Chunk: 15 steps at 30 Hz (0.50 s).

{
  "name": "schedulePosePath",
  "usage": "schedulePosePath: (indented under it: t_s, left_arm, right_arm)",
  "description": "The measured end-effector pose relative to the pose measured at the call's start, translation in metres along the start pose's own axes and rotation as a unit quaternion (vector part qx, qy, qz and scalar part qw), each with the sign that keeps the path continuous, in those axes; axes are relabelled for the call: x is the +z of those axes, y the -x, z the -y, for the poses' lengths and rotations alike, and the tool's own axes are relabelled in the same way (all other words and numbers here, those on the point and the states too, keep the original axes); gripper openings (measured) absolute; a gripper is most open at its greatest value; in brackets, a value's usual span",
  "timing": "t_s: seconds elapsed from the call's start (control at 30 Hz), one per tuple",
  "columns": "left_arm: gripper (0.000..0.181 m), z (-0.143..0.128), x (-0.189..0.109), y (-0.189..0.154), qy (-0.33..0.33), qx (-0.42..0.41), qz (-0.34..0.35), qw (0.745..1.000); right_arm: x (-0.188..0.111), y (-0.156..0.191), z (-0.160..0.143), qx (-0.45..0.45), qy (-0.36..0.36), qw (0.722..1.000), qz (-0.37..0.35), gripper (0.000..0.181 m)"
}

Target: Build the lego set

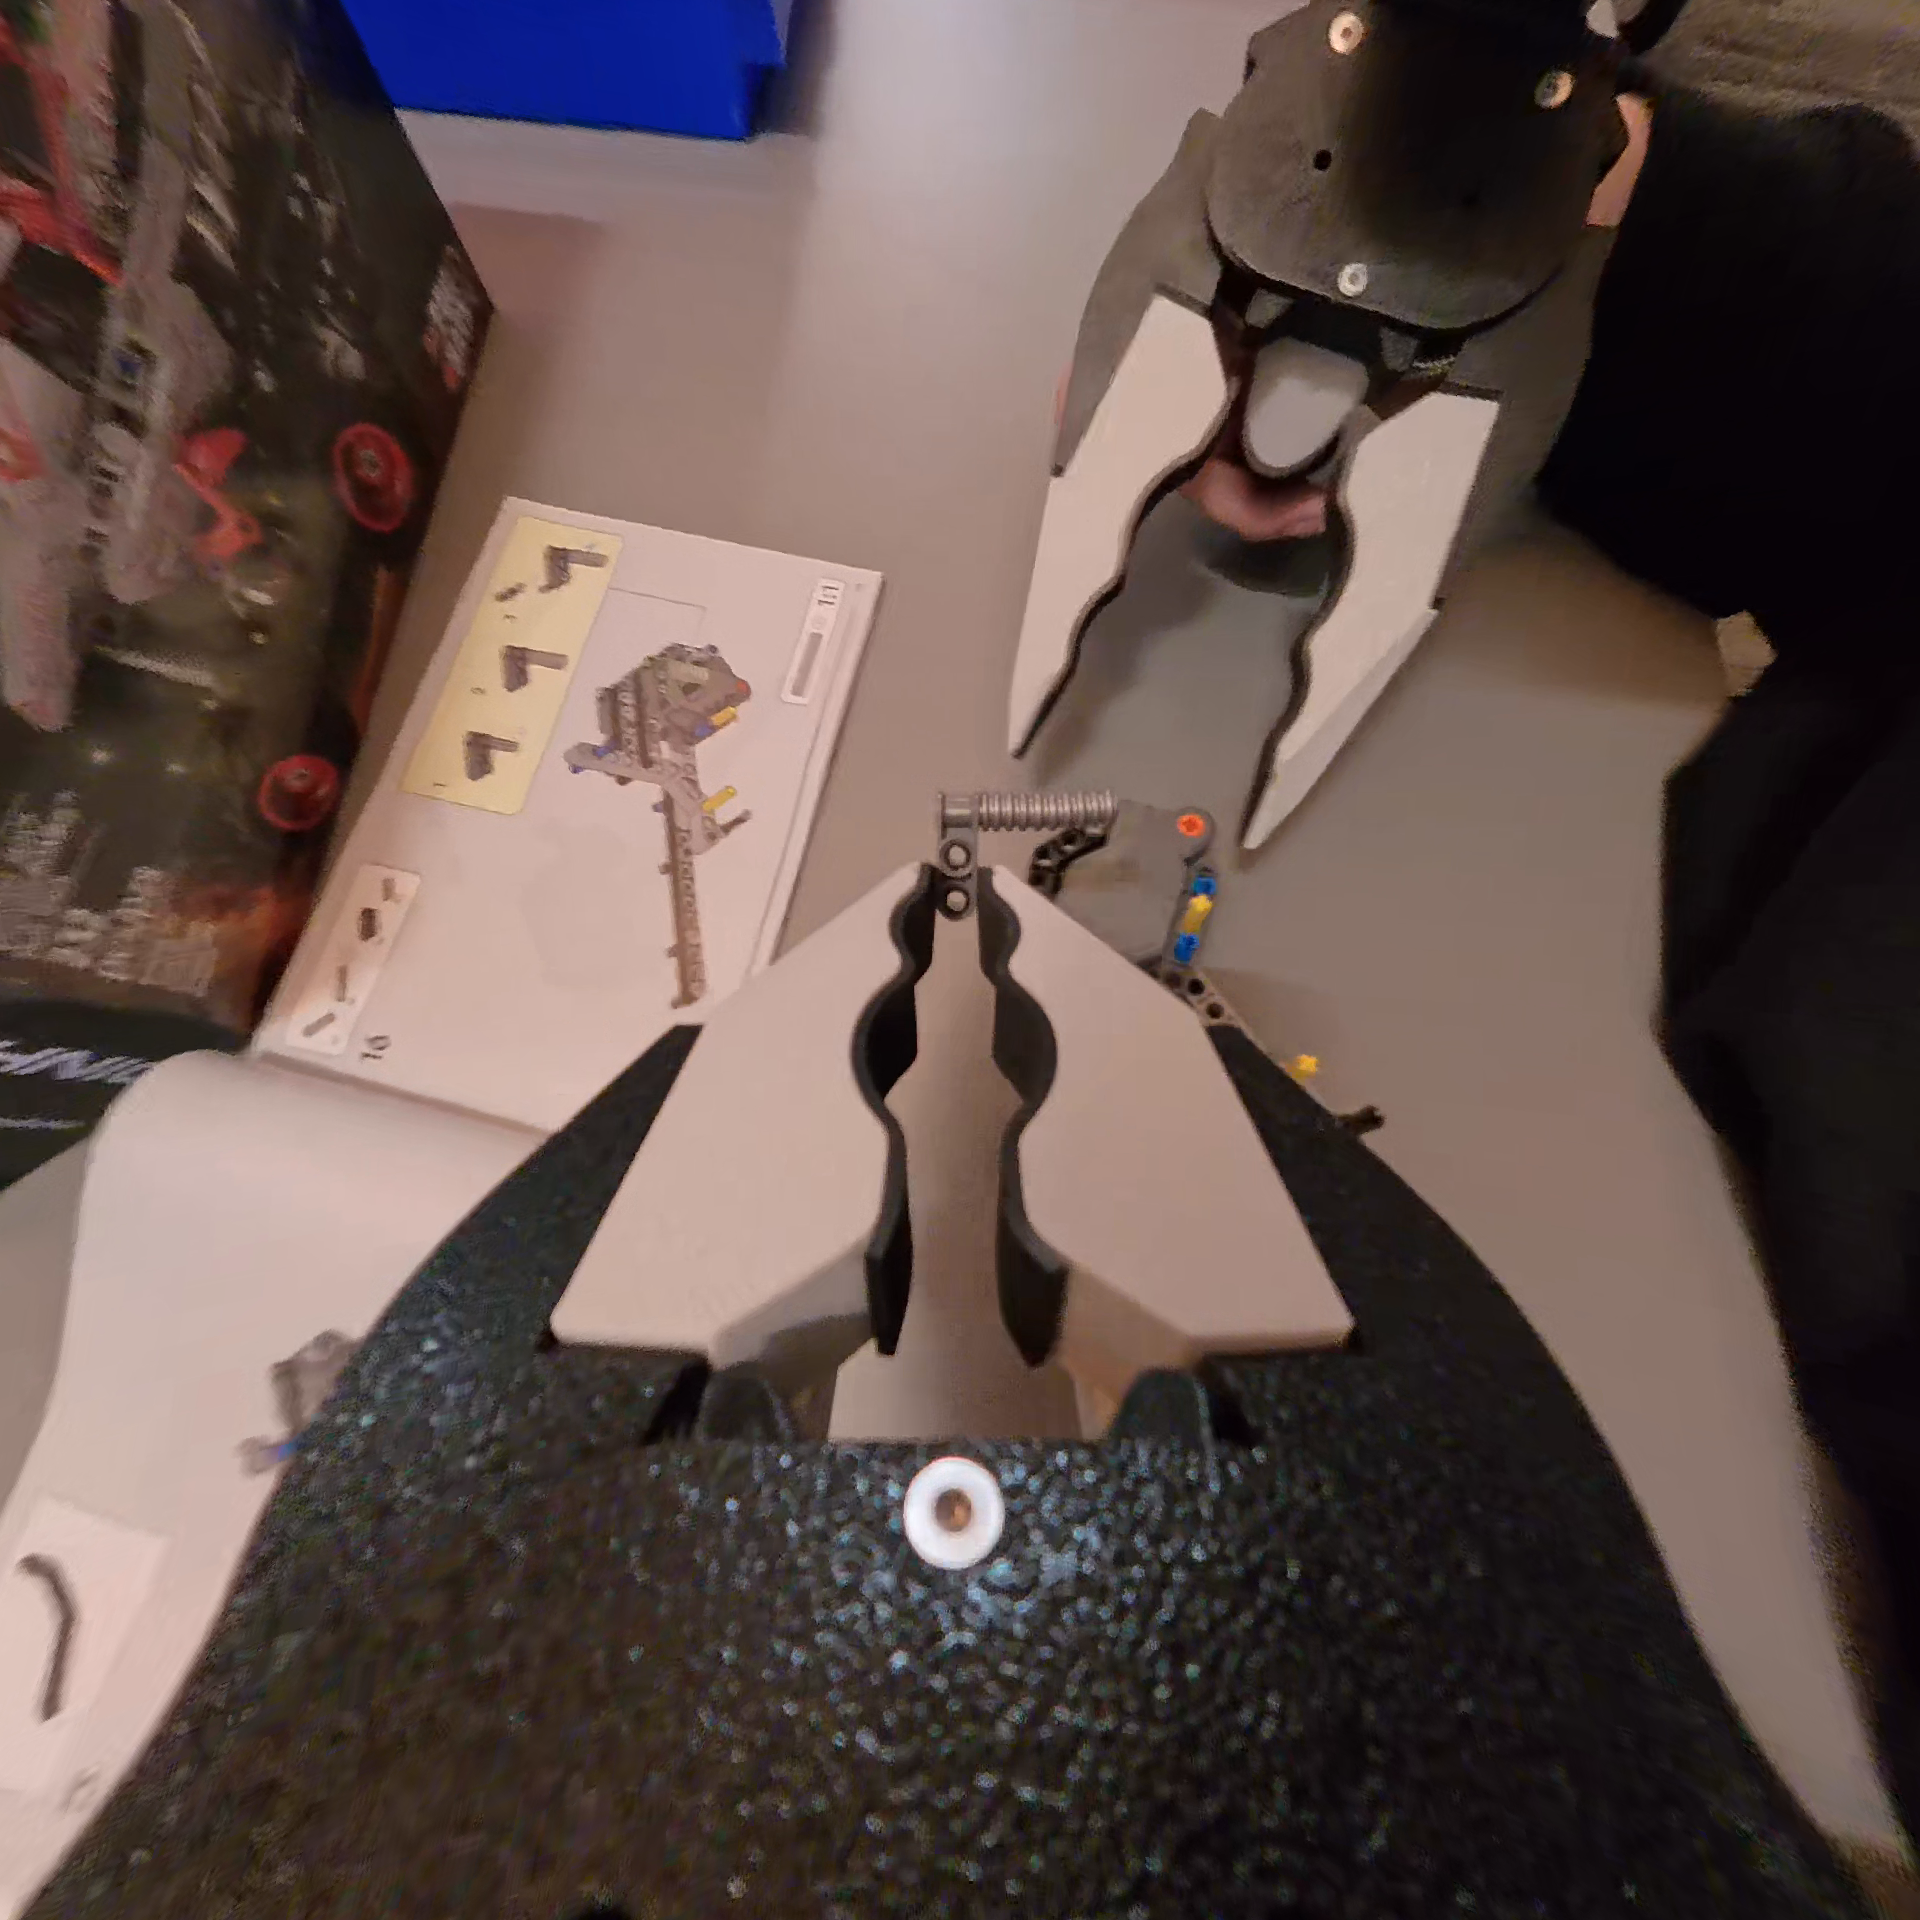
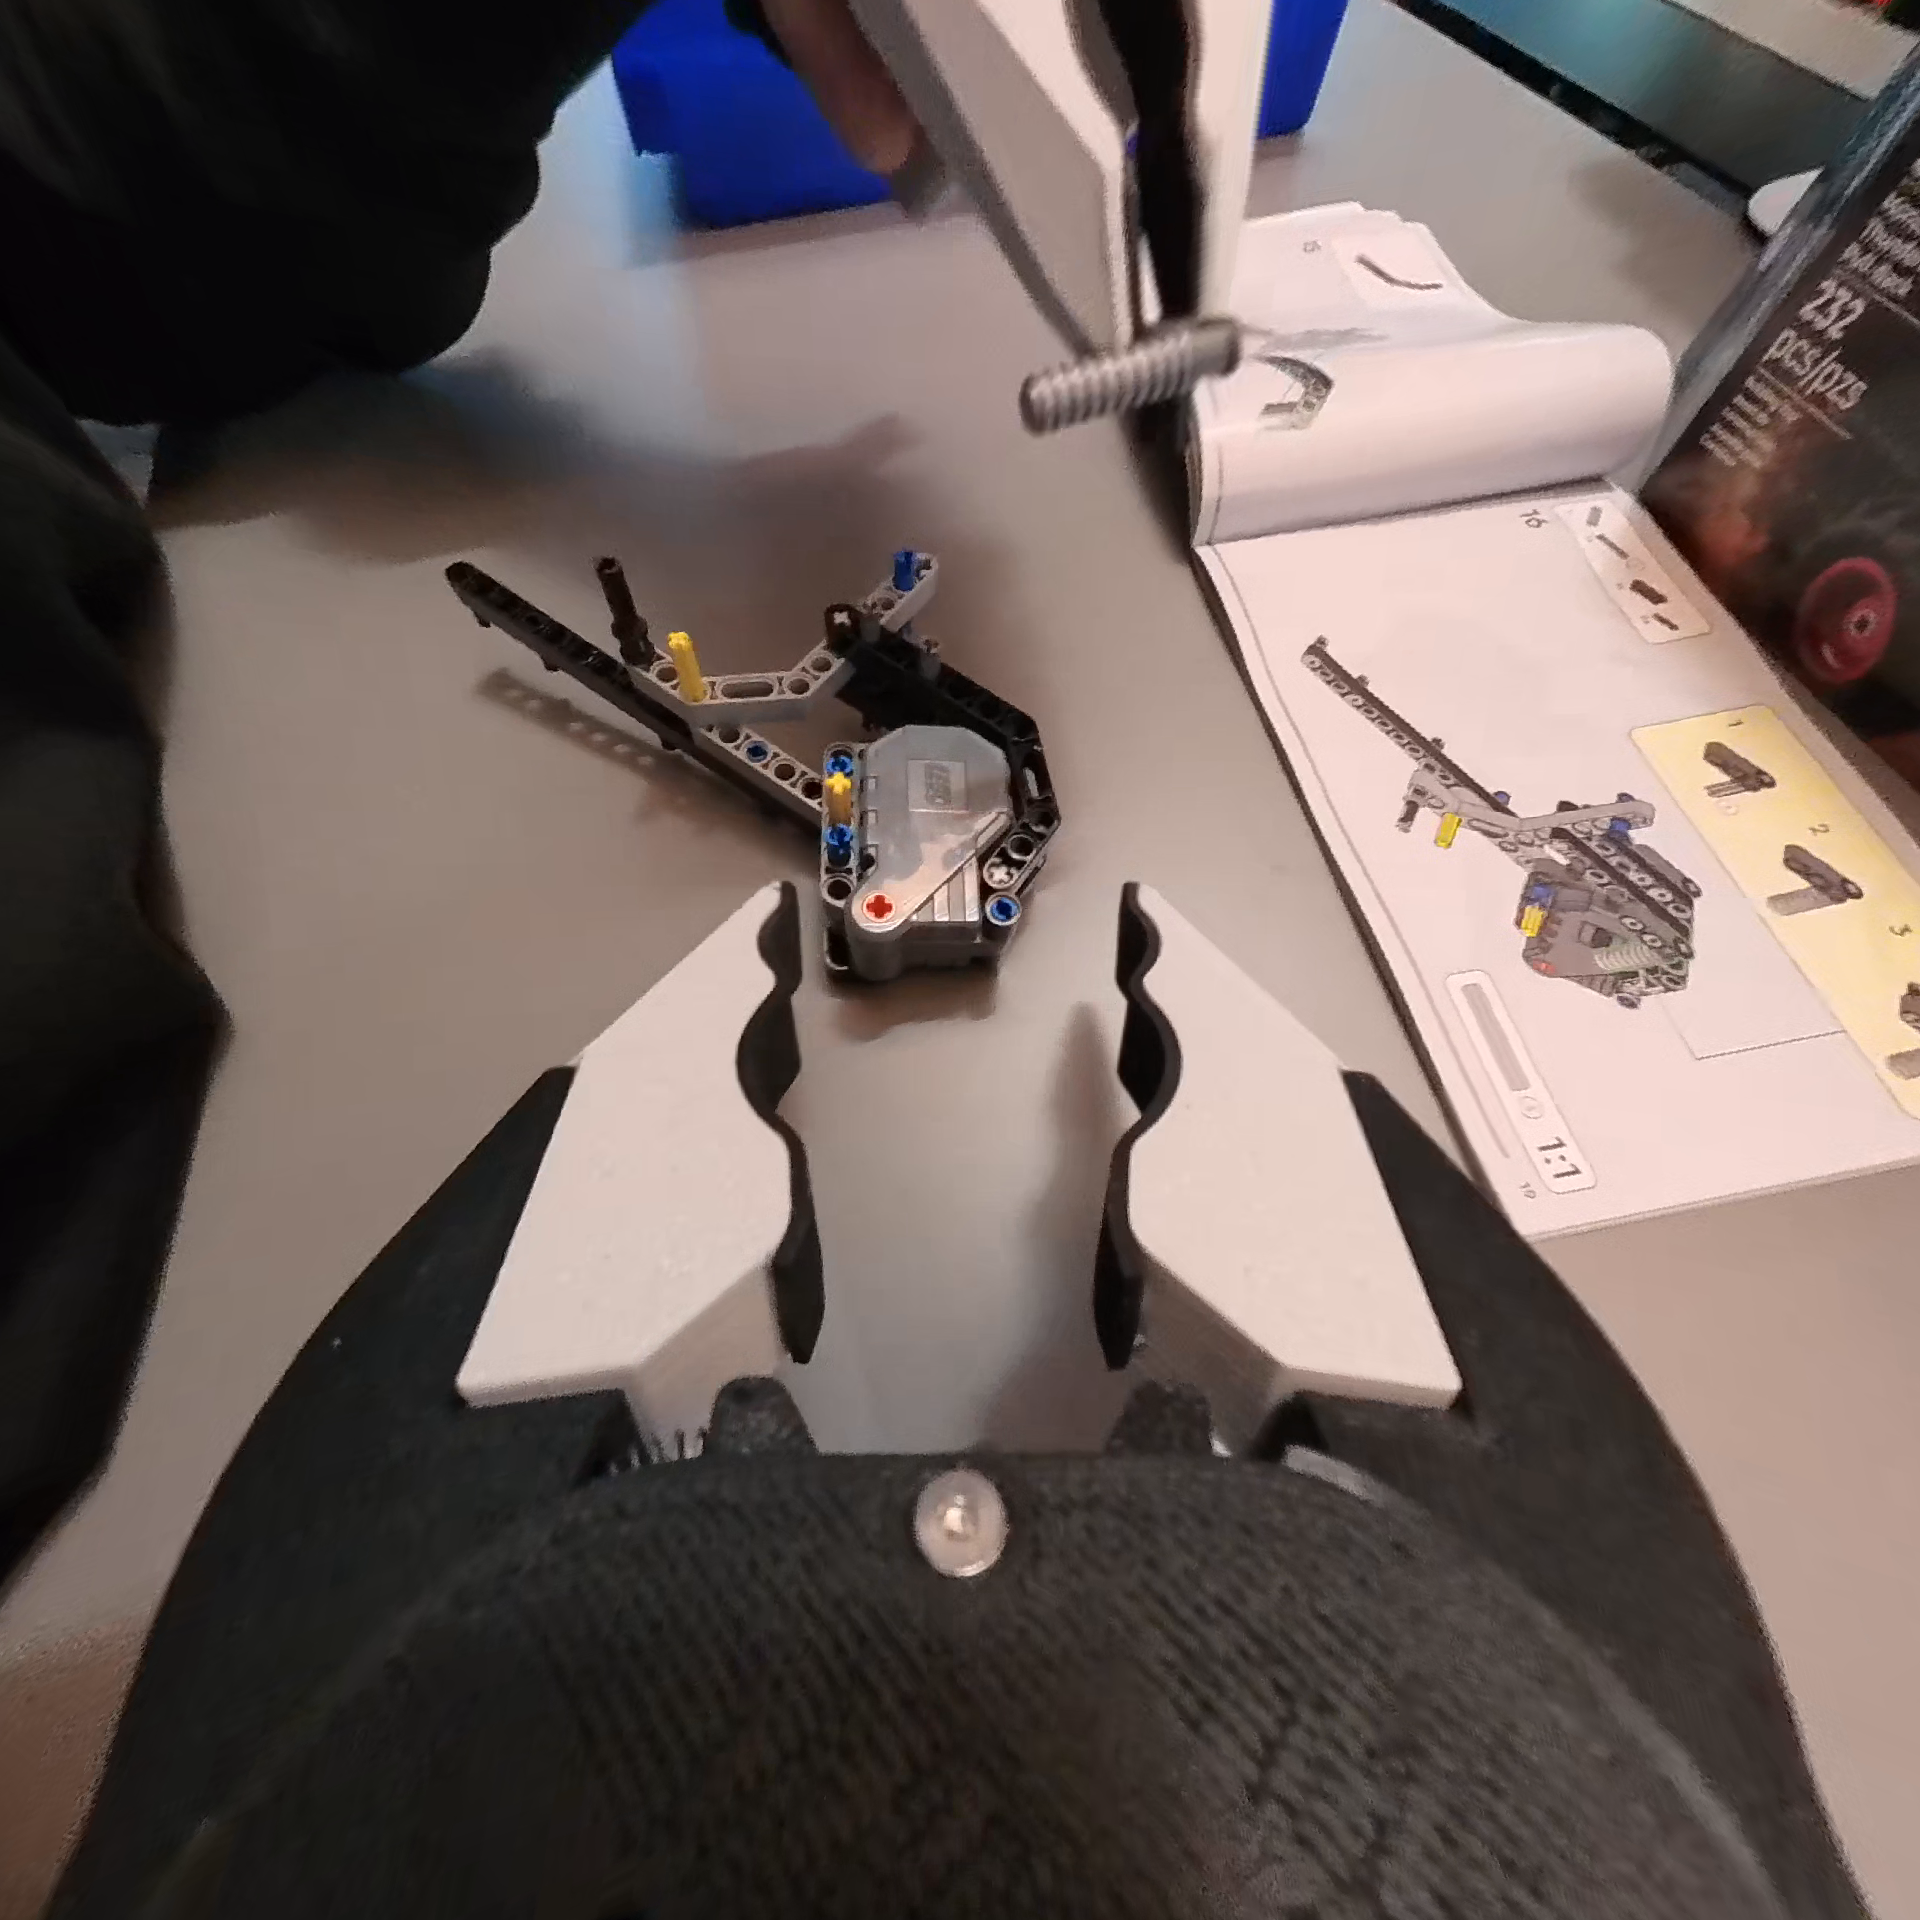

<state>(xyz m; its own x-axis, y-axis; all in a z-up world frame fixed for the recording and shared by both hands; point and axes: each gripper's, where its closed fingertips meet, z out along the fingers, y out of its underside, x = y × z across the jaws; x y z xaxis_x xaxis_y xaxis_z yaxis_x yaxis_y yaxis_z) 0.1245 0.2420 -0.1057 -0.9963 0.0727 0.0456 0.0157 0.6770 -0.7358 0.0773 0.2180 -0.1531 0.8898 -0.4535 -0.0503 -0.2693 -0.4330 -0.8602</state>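
My left gripper [image 1: 956,883] is shut on a small grey lego piece [image 1: 958,862]: a short link with a grey worm screw [image 1: 1044,808] on an axle. It holds the piece in the air above the table. In the right wrist view the left gripper [image 2: 1164,312] hangs over the table with the worm screw [image 2: 1127,372] sticking out sideways. The part-built lego model [image 2: 914,821], grey and black beams with blue and yellow pins around a grey motor block, lies on the table. My right gripper [image 2: 961,914] is open and empty just in front of the model; it also shows in the left wrist view [image 1: 1143,790].
The open instruction booklet [image 2: 1558,831] lies right of the model, also in the left wrist view [image 1: 582,790]. The dark lego box [image 1: 208,468] stands beside it. A blue bin [image 2: 748,135] sits at the back. A dark sleeve [image 2: 156,208] fills the left side. About 8 cm separates my left fingertips from my right.
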Motion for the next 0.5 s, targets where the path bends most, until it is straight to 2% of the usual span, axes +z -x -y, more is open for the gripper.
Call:
schedulePosePath:
  t_s: [0.27,0.4,0.5]
  left_arm:
    - [0.004,-0.010,0.029,-0.021,0.051,-0.020,-0.068,0.996]
    - [0.004,-0.016,0.041,-0.024,0.079,-0.003,-0.088,0.993]
    - [0.004,-0.017,0.043,-0.022,0.090,0.005,-0.098,0.991]
  right_arm:
    - [-0.008,-0.006,0.016,0.008,-0.065,0.998,-0.001,0.058]
    - [-0.007,-0.006,0.017,0.013,-0.064,0.998,0.007,0.060]
    - [-0.008,-0.008,0.022,0.007,-0.080,0.997,0.006,0.051]
